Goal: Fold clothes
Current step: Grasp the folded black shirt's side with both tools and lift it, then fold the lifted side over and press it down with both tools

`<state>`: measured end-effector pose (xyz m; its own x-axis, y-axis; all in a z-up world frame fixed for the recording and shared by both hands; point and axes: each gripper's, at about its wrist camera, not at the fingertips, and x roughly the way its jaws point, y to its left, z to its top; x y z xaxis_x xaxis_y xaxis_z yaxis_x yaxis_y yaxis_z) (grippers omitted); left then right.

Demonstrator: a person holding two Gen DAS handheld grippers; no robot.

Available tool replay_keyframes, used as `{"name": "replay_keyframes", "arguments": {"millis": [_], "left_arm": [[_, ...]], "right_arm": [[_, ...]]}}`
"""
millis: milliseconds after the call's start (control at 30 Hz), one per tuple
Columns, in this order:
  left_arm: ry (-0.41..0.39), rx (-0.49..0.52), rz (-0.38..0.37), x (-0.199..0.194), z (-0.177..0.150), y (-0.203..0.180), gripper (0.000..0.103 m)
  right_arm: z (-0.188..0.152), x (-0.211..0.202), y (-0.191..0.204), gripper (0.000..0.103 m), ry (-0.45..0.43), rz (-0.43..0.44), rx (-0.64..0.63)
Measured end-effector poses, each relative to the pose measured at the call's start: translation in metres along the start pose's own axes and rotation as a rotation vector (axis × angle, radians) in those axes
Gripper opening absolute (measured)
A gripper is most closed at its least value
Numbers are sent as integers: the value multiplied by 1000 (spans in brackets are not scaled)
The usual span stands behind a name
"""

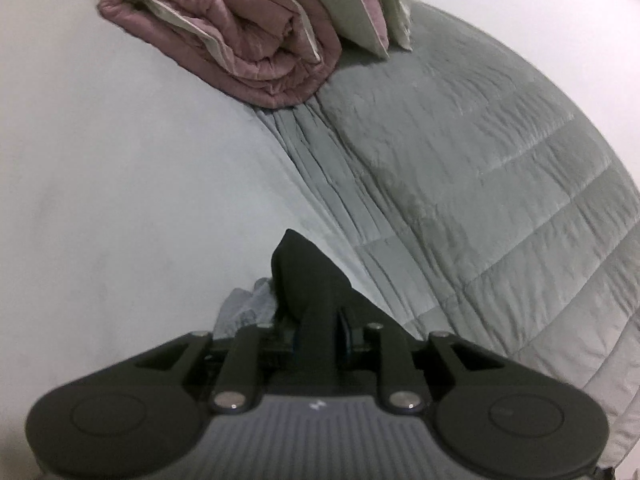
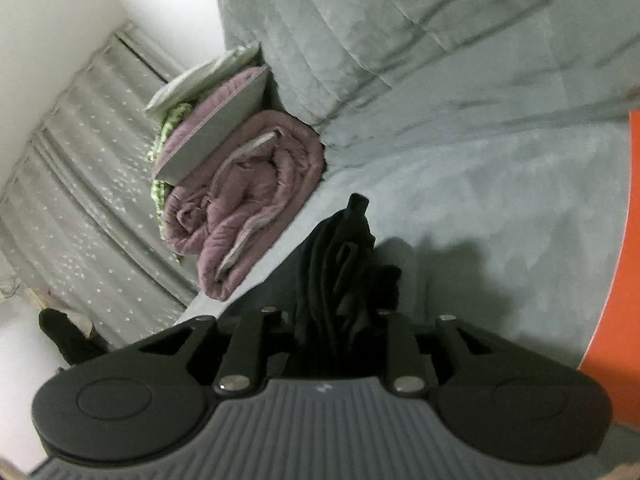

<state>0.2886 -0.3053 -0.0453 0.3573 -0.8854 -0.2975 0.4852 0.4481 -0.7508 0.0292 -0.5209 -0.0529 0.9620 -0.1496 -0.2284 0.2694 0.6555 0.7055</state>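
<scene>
A black garment (image 1: pixel 308 280) is pinched in my left gripper (image 1: pixel 320 320), which is shut on it; the cloth bunches up between the fingers above the pale bed sheet (image 1: pixel 120 200). A scrap of grey-blue fabric (image 1: pixel 244 308) shows just left of the jaws. In the right wrist view, my right gripper (image 2: pixel 340 320) is shut on the same black garment (image 2: pixel 340 264), whose folds stick up past the fingertips over the grey bed surface (image 2: pixel 480 220). The fingertips themselves are hidden by the cloth in both views.
A folded mauve quilt (image 1: pixel 240 40) and pillows (image 1: pixel 360 8) lie at the far end of the bed, beside a grey quilted cover (image 1: pixel 500 180). A starred grey curtain (image 2: pixel 80 200) hangs at left, an orange edge (image 2: pixel 624 260) at right.
</scene>
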Motion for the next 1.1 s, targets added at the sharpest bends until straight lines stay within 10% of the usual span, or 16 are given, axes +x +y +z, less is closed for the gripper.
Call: {"name": "replay_keyframes", "arguments": {"millis": [67, 200, 233, 367, 700, 1100], "left_arm": [[-10, 22, 49, -5, -2, -11, 30], [-46, 90, 190, -16, -1, -37, 99], [-68, 97, 237, -21, -1, -43, 102], [-108, 81, 433, -36, 1, -58, 103], [-268, 259, 319, -57, -5, -72, 102], [-49, 460, 182, -13, -12, -89, 102]], "right_arm": [[0, -7, 3, 37, -10, -7, -22], [2, -15, 6, 39, -24, -6, -45], [4, -14, 6, 40, -25, -3, -43], [8, -17, 7, 40, -53, -1, -45], [17, -23, 13, 47, -141, 19, -97], [4, 0, 45, 42, -152, 25, -390]]}}
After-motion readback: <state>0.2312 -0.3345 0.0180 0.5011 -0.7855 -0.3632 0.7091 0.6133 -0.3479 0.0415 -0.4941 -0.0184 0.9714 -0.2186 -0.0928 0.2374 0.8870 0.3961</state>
